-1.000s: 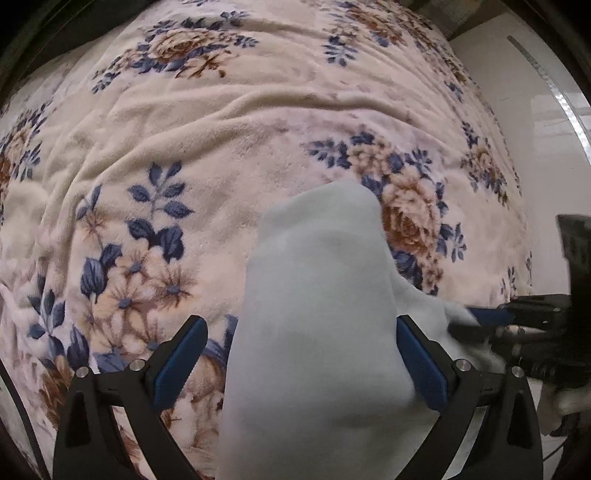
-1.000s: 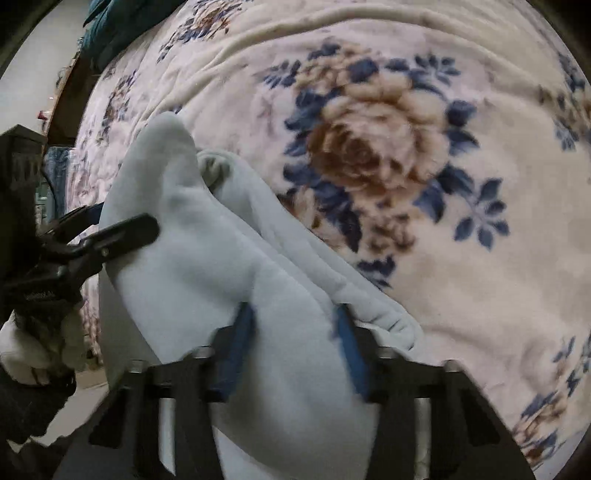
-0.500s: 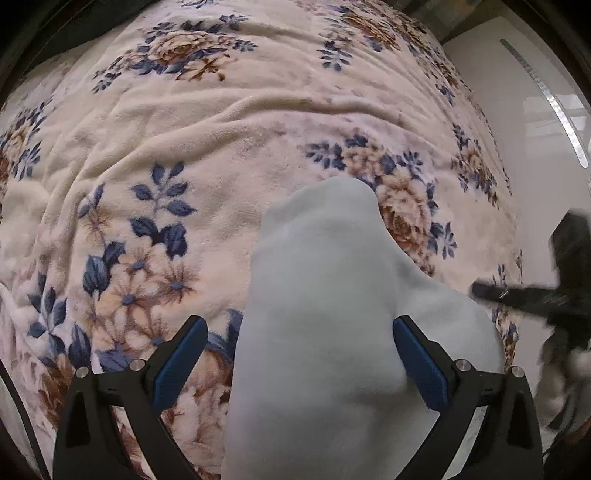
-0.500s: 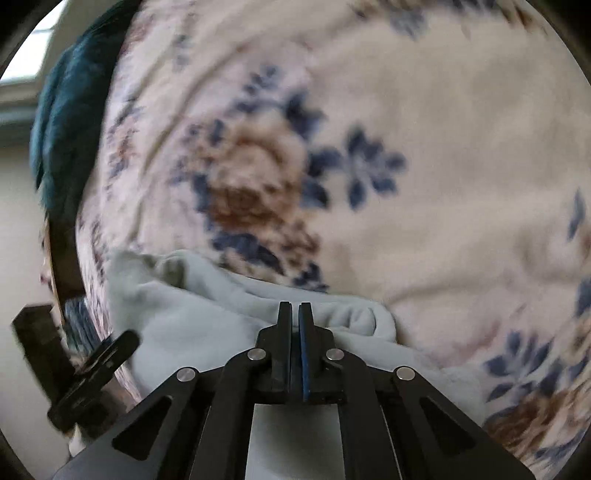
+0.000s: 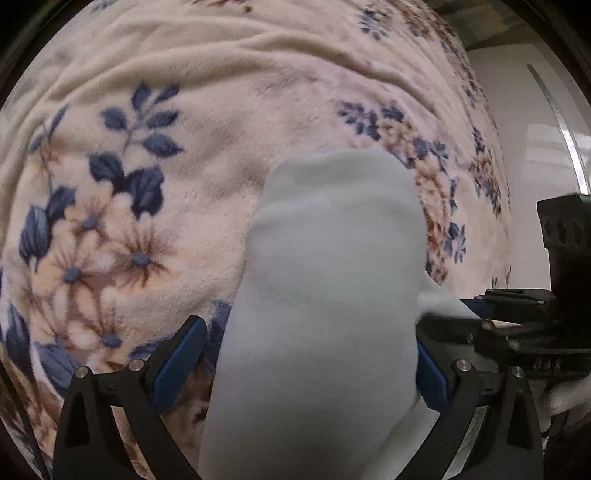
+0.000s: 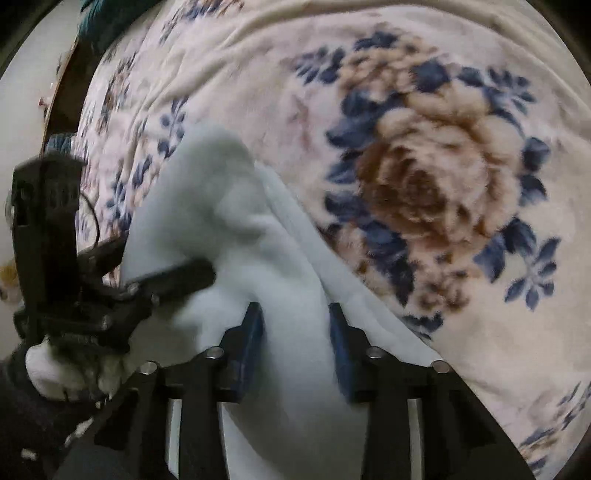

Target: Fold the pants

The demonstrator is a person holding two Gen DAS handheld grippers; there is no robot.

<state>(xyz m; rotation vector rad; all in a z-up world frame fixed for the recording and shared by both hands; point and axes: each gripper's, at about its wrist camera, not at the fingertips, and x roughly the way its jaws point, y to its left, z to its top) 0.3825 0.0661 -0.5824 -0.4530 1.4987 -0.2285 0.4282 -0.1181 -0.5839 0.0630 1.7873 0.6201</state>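
The pale blue-grey pants [image 5: 325,280] lie bunched on a floral blanket [image 5: 147,155]. In the left wrist view they rise as a thick fold between the wide-apart fingers of my left gripper [image 5: 310,354], filling the gap. In the right wrist view the pants [image 6: 258,258] pass between the blue pads of my right gripper [image 6: 295,332], which pinch a fold of the fabric. The left gripper [image 6: 155,273] shows at the left of that view, its fingers around the cloth. The right gripper [image 5: 491,321] shows at the right of the left wrist view.
The floral blanket [image 6: 424,166] covers the bed in every direction. A dark teal cloth [image 6: 107,18] lies at the far top left of the right wrist view. A white wall [image 5: 535,129] borders the bed on the right.
My right gripper, shut and empty off the fabric half a second ago, has come back and closed on a fold of the pants. The left gripper has moved closer to the blanket.
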